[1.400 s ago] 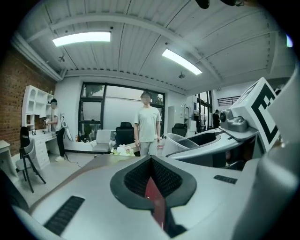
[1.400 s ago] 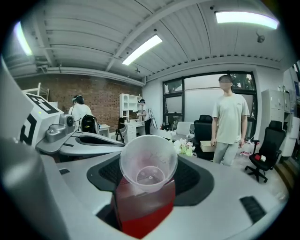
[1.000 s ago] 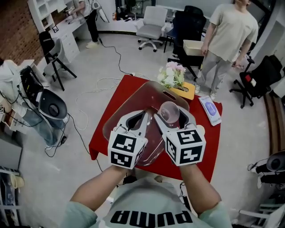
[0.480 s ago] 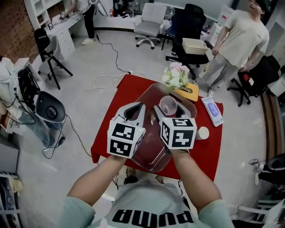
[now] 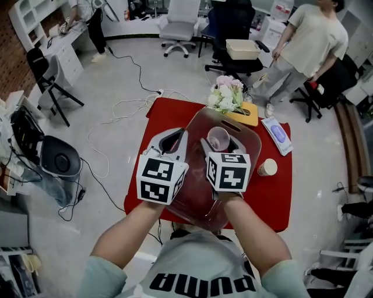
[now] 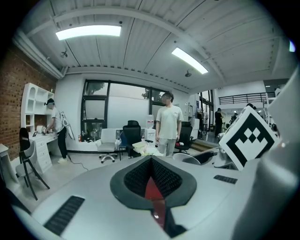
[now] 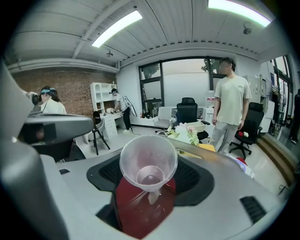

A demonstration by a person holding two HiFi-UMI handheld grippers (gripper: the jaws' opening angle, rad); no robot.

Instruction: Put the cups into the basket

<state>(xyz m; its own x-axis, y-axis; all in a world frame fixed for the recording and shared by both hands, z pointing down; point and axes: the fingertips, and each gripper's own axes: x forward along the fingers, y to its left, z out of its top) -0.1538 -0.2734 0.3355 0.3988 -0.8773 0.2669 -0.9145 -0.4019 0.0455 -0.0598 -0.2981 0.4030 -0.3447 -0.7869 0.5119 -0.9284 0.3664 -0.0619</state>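
Looking like an open office or lab. Showing swivel chairs (image 5: 180, 14), a white desk (image 5: 58, 46) and shelving (image 6: 35, 101) against a brick wall (image 6: 16, 93), cables (image 5: 125, 107) on a grey floor (image 5: 116, 75), strip lights (image 6: 88, 32), big windows (image 6: 117, 112). Also showing people (image 5: 309, 41) standing about.
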